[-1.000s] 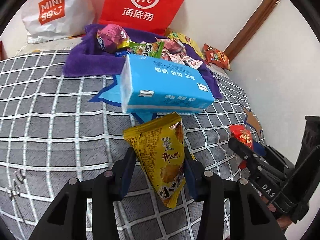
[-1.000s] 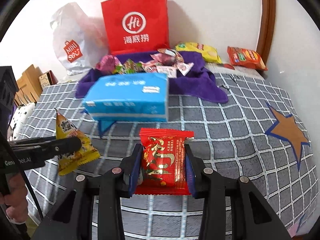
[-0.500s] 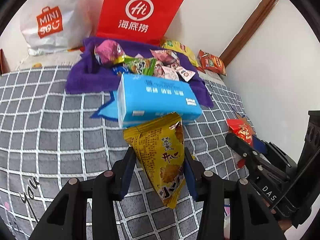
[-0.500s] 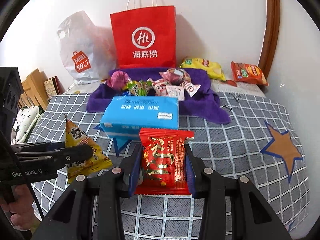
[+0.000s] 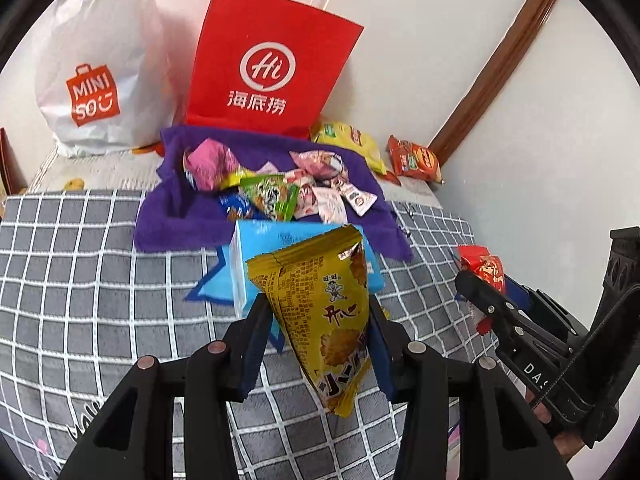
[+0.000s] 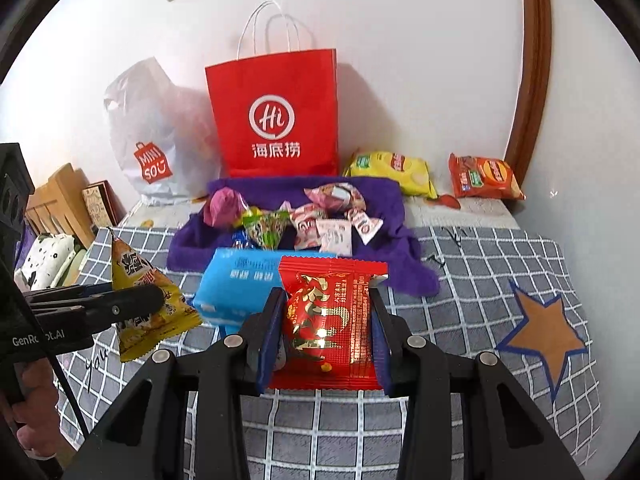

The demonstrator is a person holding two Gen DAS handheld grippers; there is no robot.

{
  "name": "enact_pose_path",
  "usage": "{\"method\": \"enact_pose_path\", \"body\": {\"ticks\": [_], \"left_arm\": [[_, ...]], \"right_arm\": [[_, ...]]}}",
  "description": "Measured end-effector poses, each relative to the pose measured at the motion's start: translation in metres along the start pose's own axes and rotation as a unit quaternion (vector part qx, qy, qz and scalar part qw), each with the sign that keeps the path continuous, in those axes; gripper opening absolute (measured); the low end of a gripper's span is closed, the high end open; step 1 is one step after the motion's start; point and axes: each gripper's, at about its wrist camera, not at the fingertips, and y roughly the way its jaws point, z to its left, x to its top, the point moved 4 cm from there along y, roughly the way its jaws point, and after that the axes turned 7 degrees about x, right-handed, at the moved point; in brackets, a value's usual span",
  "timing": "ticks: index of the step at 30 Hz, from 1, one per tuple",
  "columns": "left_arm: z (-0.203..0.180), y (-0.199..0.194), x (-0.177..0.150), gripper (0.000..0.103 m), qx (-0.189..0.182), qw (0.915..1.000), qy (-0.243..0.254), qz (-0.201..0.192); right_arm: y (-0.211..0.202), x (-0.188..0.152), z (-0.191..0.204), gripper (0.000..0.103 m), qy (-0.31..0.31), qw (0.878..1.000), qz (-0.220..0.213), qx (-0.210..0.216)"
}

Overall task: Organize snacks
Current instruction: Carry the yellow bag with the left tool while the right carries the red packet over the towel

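Observation:
My left gripper [image 5: 316, 320] is shut on a yellow triangular snack packet [image 5: 324, 300], held above the checked bed cover; the packet also shows in the right wrist view [image 6: 148, 304]. My right gripper [image 6: 326, 320] is shut on a red snack packet [image 6: 332, 320], also seen in the left wrist view [image 5: 484, 272]. Beyond both lies a blue tissue pack [image 6: 236, 284]. Behind it a purple towel [image 6: 384, 208] holds several small snack packets [image 6: 332, 232].
A red paper bag [image 6: 276, 120] and a white plastic bag [image 6: 156, 140] stand against the wall. A yellow chip bag [image 6: 392, 172] and an orange chip bag [image 6: 484, 176] lie at the back right. The bed's left edge drops to boxes [image 6: 64, 200].
Both grippers have risen and pulled back from the tissue pack, each still holding its packet. The bags and wall now show more fully.

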Motion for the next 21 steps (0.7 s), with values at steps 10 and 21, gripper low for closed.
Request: {"method": "enact_pose_path", "body": {"ticks": [10, 21], "left_arm": [[-0.005, 0.004, 0.028, 0.043, -0.006, 0.9999, 0.012, -0.009], [0.001, 0.015, 0.074, 0.043, -0.004, 0.9996, 0.017, -0.021]], "right_arm": [[0.005, 0.03, -0.003, 0.04, 0.0, 1.0, -0.015, 0.007], [0.031, 0.066, -0.005, 0.04, -0.012, 1.0, -0.019, 0.002]]}}
